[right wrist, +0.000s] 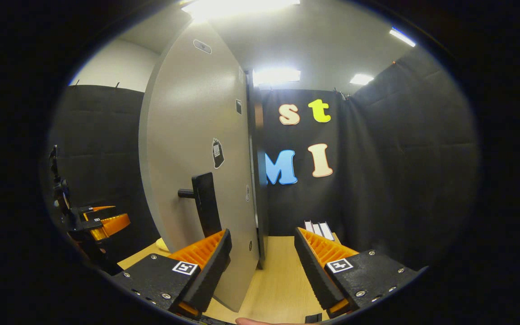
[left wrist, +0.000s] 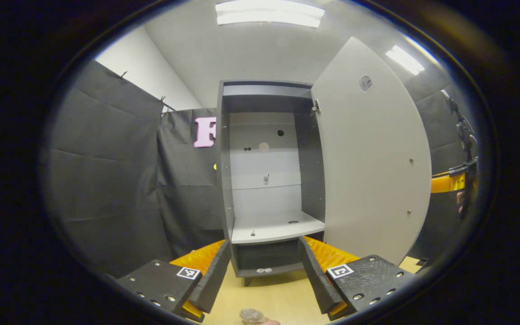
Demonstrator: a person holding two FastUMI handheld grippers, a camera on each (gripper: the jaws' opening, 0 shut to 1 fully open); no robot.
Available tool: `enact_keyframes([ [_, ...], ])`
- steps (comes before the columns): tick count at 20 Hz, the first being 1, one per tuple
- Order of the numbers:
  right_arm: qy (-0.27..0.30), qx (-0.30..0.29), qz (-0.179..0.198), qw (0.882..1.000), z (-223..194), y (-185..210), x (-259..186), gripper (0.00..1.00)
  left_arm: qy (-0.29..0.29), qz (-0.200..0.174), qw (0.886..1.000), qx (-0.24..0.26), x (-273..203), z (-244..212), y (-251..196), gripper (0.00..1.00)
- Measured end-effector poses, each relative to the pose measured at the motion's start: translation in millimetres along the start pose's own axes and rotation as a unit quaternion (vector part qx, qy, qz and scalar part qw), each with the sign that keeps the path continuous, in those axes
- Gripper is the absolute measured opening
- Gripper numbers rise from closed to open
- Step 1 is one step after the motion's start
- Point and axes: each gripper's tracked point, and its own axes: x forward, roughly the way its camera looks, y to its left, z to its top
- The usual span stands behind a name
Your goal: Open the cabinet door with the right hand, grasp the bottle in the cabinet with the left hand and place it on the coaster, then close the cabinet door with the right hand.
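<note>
Cabinet [left wrist: 266,180]: stands on the table [left wrist: 269,300], interior exposed, back panel pale, side walls dark.
Shelf [left wrist: 274,230]: pale board in the lower part of the cabinet, only small fittings on it.
Door [left wrist: 370,153]: swung wide open to the right in the left gripper view; in the right gripper view its outer face is seen nearly edge-on.
Handle [right wrist: 206,203]: dark bar on the door's outer face, just above the right gripper's left finger.
Left gripper [left wrist: 265,271]: jaws wide apart, holding nothing, facing the cabinet opening.
Right gripper [right wrist: 262,266]: jaws wide apart, holding nothing, door edge between the 2 fingers.
Bottle [left wrist: 252,315]: a clear rounded top at the bottom edge of the left gripper view, below the left gripper; its base is out of sight.
Coaster: cannot tell.
</note>
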Motion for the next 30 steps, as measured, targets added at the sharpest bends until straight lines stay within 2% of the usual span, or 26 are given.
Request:
enact_keyframes([
  [1,-0.004,-0.001,0.005,1.0,2,13,1,0.88,-0.003,-0.005,1.0,-0.004,6,1,4,0.86],
  [2,-0.008,-0.002,0.009,1.0,4,25,4,0.88,-0.008,-0.009,1.0,-0.005,8,1,7,0.92],
  [9,-0.029,-0.005,0.03,0.999,8,91,38,0.88,-0.007,-0.021,1.0,0.004,27,-13,55,0.92],
  [10,-0.028,-0.006,0.035,0.999,6,99,44,0.85,-0.003,-0.017,1.0,0.004,25,-17,65,0.92],
  [11,-0.027,-0.006,0.041,0.999,3,107,52,0.88,0.003,-0.012,1.0,0.004,23,-20,73,0.92],
  [12,-0.024,-0.004,0.051,0.998,3,114,61,0.88,0.008,-0.006,1.0,0.002,24,-24,82,0.86],
  [16,-0.024,0.001,0.099,0.995,8,152,96,0.9,0.013,0.018,1.0,-0.006,36,-25,106,0.86],
  [21,-0.036,-0.006,0.132,0.991,13,146,118,0.93,0.007,0.056,0.998,0.014,56,-10,123,0.86],
  [24,-0.056,0.006,0.108,0.993,15,128,128,0.93,-0.014,0.092,0.996,0.016,62,7,128,0.86],
  [26,-0.072,0.0,0.065,0.995,18,106,127,0.93,-0.018,0.112,0.993,0.013,65,10,130,0.88],
  [27,-0.077,0.002,0.056,0.995,17,104,125,0.93,-0.016,0.122,0.992,0.011,65,9,131,0.84],
  [30,-0.071,-0.022,0.034,0.997,7,105,130,0.94,-0.017,0.136,0.991,0.002,67,9,131,0.86],
])
